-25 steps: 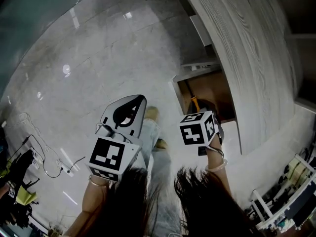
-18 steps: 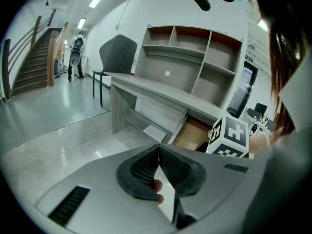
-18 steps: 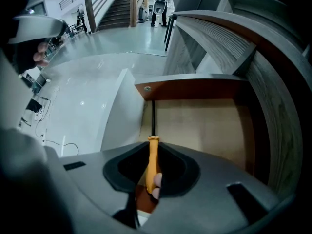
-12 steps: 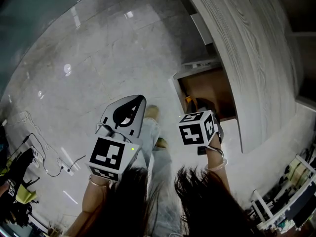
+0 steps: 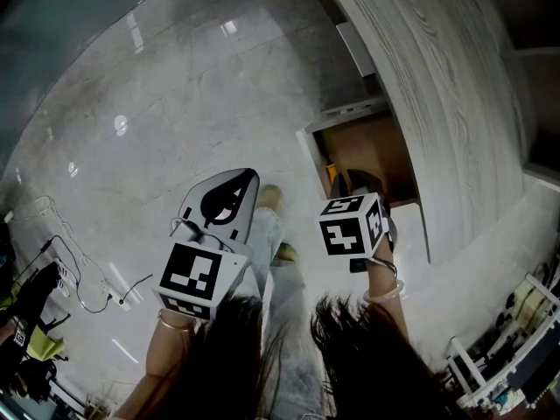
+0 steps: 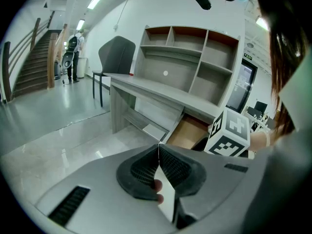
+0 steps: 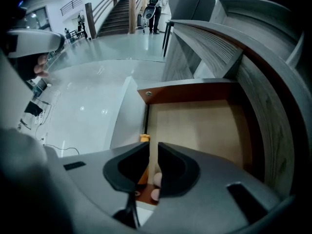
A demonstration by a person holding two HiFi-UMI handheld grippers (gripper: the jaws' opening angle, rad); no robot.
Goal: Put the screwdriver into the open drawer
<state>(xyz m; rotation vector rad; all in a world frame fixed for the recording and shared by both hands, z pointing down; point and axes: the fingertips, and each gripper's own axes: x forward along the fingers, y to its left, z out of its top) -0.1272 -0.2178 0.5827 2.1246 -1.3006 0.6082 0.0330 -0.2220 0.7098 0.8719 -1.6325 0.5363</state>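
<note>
The screwdriver (image 7: 144, 139), with its orange handle, lies inside the open drawer (image 7: 195, 126) along its left wall, partly hidden under my right gripper's left jaw. In the head view the handle (image 5: 330, 171) shows at the left edge of the drawer (image 5: 372, 151). My right gripper (image 7: 152, 149) hangs over the drawer's front; its jaws stand a narrow gap apart, with only the drawer floor showing between them. In the head view the right gripper (image 5: 348, 182) sits at the drawer's front. My left gripper (image 6: 158, 152) is shut on nothing, held over the floor left of the drawer (image 6: 187, 133).
The drawer belongs to a grey wood desk (image 6: 161, 89) with shelves (image 6: 195, 48) above and a dark chair (image 6: 114, 52) behind. Cables (image 5: 83, 287) lie on the glossy floor at left. A rack (image 5: 516, 348) stands at lower right. A staircase (image 6: 34, 67) and people are far off.
The orange handle has shifted from in front of the right jaws to the drawer's left edge. Both grippers have barely moved.
</note>
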